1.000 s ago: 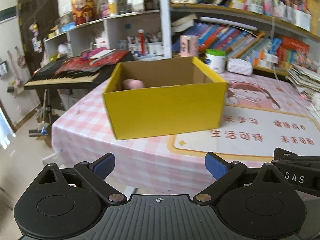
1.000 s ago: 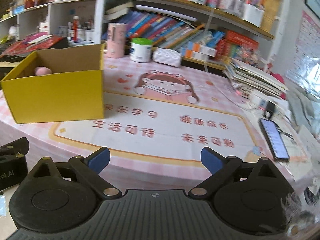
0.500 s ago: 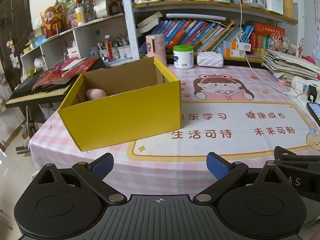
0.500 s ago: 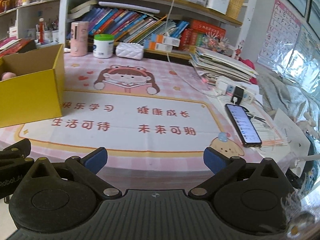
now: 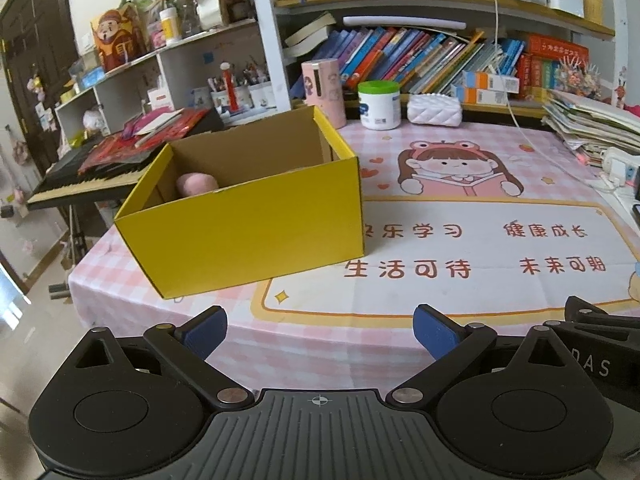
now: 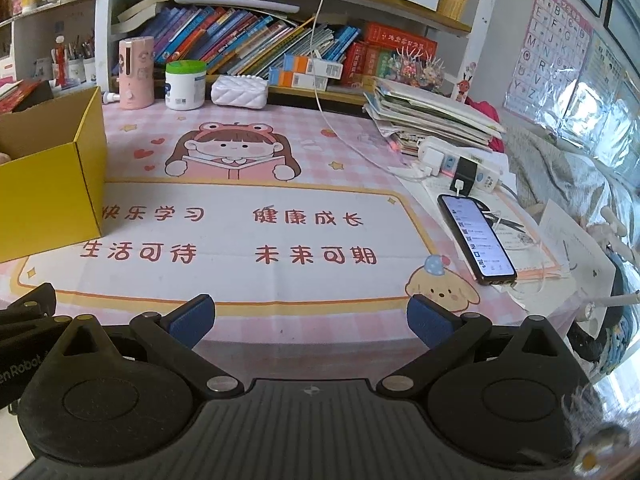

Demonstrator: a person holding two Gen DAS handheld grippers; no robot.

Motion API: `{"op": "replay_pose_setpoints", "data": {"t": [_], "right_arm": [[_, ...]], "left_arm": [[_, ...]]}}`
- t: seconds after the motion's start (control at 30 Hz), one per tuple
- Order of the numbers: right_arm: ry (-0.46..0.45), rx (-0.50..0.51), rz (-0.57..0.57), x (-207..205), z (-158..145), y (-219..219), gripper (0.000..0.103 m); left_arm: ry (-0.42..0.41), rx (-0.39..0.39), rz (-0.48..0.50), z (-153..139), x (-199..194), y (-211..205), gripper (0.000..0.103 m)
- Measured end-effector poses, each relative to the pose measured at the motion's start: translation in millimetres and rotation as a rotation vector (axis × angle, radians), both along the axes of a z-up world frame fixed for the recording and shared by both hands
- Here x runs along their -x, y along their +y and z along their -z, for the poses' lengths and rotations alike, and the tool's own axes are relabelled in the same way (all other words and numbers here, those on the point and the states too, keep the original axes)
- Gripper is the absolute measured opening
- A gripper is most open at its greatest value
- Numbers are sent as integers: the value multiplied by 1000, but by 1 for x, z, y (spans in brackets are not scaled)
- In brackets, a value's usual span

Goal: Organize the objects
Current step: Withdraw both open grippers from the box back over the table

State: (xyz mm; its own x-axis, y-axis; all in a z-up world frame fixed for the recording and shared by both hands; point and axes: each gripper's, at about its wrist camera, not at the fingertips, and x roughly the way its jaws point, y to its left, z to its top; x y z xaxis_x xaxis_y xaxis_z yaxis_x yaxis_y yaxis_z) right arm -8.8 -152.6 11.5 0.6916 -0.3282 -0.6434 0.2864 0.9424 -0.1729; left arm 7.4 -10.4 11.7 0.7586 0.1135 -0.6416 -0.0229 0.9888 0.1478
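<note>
A yellow cardboard box (image 5: pixel 256 232) stands open on the left part of the pink checked table; it also shows at the left edge of the right wrist view (image 6: pixel 52 196). A pink soft object (image 5: pixel 197 185) lies inside it at the left. My left gripper (image 5: pixel 318 330) is open and empty, held off the table's front edge, in front of the box. My right gripper (image 6: pixel 310 318) is open and empty, beside the left one, facing the printed mat (image 6: pixel 248 236).
At the table's back stand a pink cylinder (image 5: pixel 323 90), a white jar with a green lid (image 5: pixel 379 105) and a white quilted pouch (image 5: pixel 434 109). A phone (image 6: pixel 476 238), a power strip (image 6: pixel 460 164) and stacked books (image 6: pixel 432 114) lie at the right. A keyboard (image 5: pixel 84 180) stands left.
Both grippers have swung to the right, so the box has shifted left in both views and the phone has come into the right wrist view. Both stay open.
</note>
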Motion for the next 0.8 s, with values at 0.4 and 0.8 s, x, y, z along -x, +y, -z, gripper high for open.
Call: {"op": "replay_pose_setpoints", "data": {"t": [0.4,0.8], "right_arm": [[6,2,-8,0,1,4,103],[4,8,-8,2,1,8,103]], "left_arm": [[-12,-28,-28,0,4,1,101],[-23,-28,-39,-2,8,8,101]]}}
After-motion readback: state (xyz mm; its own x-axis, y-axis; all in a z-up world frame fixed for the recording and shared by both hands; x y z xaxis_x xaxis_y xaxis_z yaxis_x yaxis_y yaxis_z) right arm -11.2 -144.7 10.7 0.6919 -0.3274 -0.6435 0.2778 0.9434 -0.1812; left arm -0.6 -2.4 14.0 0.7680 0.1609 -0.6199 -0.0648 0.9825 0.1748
